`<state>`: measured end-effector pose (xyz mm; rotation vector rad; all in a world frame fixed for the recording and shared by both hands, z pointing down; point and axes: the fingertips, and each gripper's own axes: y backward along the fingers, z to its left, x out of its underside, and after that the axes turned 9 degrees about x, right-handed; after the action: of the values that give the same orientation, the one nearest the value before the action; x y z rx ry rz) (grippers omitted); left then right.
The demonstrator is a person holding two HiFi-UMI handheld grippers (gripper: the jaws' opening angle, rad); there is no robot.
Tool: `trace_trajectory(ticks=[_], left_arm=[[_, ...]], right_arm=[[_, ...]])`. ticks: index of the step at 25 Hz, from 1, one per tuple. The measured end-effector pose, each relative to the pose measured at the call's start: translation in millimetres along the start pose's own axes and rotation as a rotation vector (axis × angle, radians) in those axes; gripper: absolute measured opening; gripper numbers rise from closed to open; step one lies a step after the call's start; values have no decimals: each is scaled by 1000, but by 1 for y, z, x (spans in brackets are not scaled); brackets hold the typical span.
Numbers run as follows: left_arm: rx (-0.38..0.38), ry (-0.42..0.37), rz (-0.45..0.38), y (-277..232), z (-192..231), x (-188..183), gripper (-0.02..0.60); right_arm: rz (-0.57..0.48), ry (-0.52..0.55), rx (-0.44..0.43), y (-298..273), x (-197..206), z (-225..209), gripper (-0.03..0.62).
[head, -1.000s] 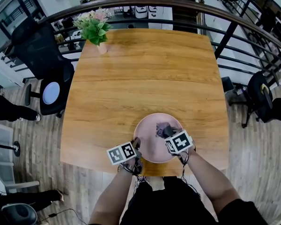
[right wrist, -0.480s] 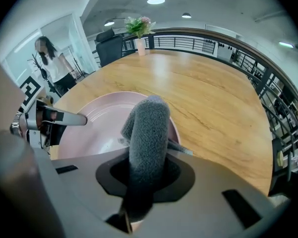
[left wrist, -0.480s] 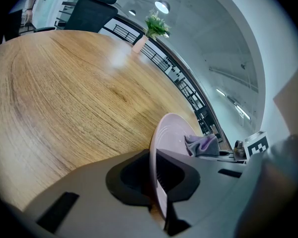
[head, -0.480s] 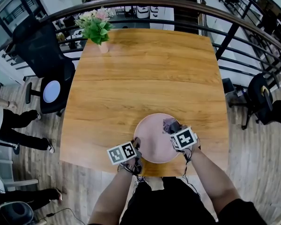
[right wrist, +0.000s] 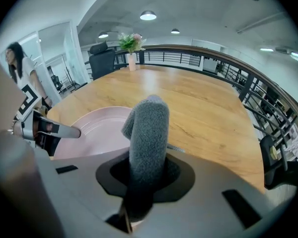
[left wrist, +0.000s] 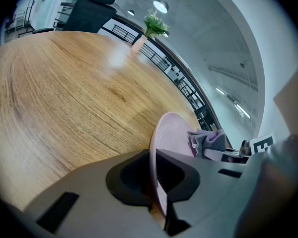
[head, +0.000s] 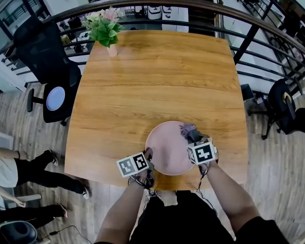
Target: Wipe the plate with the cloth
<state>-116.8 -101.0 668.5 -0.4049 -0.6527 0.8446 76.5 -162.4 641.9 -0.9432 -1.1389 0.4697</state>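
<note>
A person is standing at the near edge of the tabletop point(head: 157, 75), holding a two-jaw gripper in each hand. The pink plate point(head: 165, 146) is sitting close to that near edge, a little right of its middle, with the wood bare all around it.

The left gripper point(head: 148, 155) is reaching in from the near side, and its jaws are clamping the plate's near-left rim. In the left gripper view the thin pink edge is running straight in between the two jaws, which are standing only slightly apart, one on each face of the rim.

The right gripper point(head: 193, 138) is pinching the grey cloth point(head: 188, 131). In the right gripper view its jaws are squeezing together on a thick, fuzzy roll of it that is sticking up and out past the tips. From above, the bunched cloth is lying over the plate's far-right rim, partly over the pink and partly over the wood. Whether it is pressing on the plate I cannot tell.

A small pot of flowers point(head: 103, 28) is standing at the far left corner of the tabletop. A black office chair point(head: 47, 65) is waiting just beyond the left edge, and a dark railing point(head: 229, 11) is curving round behind the far edge. Someone's legs point(head: 38, 169) are showing on the plank floor off to the left
</note>
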Motion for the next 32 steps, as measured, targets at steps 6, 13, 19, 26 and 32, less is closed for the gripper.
trace_trajectory(ticks=[6, 13, 19, 26, 32], left_arm=[[-5, -5, -2, -1, 0, 0, 37], [-10, -7, -3, 1, -1, 1, 36], [-14, -9, -4, 0, -2, 1, 37], [-14, -5, -5, 1, -1, 0, 37], [-11, -1, -3, 1, -2, 1, 37]], right_arm=[[-7, -69, -103, 20, -1, 26, 72], [55, -66, -300, 43, 21, 102, 72], [99, -35, -384, 48, 43, 145, 72], [150, 66, -425, 54, 56, 169, 72], [200, 143, -427, 52, 68, 162, 72]])
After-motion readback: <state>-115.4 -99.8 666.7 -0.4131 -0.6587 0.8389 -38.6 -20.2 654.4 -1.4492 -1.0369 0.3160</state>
